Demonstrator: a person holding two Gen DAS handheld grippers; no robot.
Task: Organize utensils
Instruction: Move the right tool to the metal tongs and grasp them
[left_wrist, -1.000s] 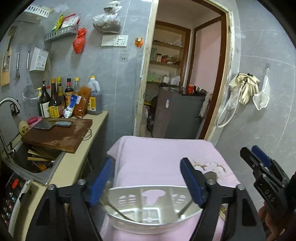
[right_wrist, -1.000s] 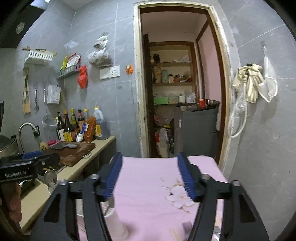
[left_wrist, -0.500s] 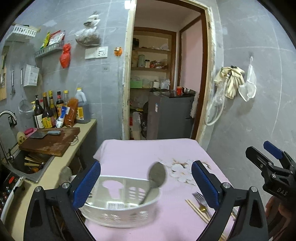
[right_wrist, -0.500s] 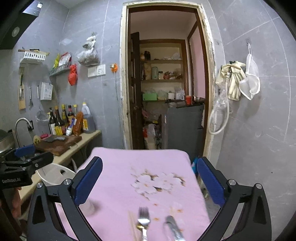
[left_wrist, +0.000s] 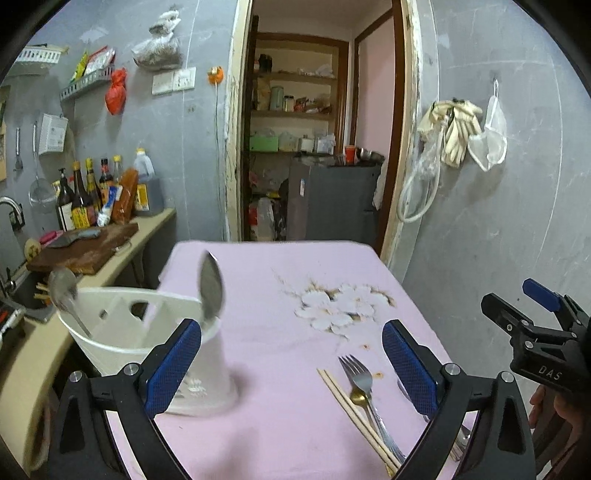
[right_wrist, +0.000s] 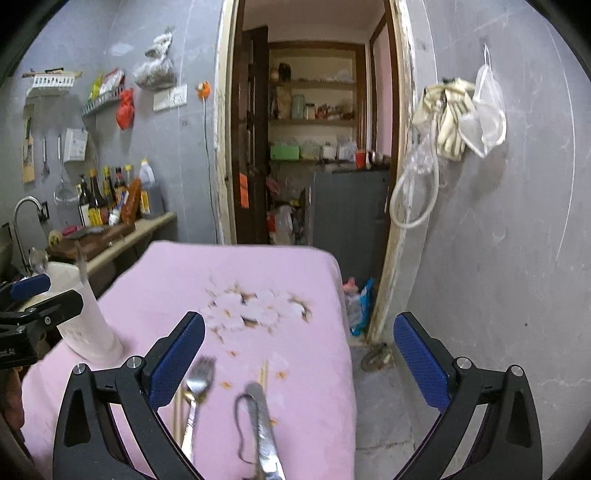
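Pink floral tablecloth (left_wrist: 280, 369); seemingly white holder (left_wrist: 122, 332)

Both hand-held grippers tilt downward, jaws spread wide and empty: left gripper (left_wrist: 291, 363) at nine o'clock, right gripper (right_wrist: 299, 352) at three.

I see a white plastic utensil holder (left_wrist: 122, 332) standing upright at the left edge of the pink-clothed tabletop (left_wrist: 280, 280), its tall back panel cut with openings. Two metal spoons stand in it, bowls up: one spoon (left_wrist: 211, 291) leans at its right corner, the other spoon (left_wrist: 63, 291) tilts out over its left rim. Near the front right of the tabletop lie the loose pieces, well apart from the holder: a silver fork (left_wrist: 356, 376) with tines pointing away from me, a pair of pale wooden chopsticks (left_wrist: 351, 402) just beside it on its left, and a further metal utensil (right_wrist: 260, 417) to its right, whose kind I cannot tell.
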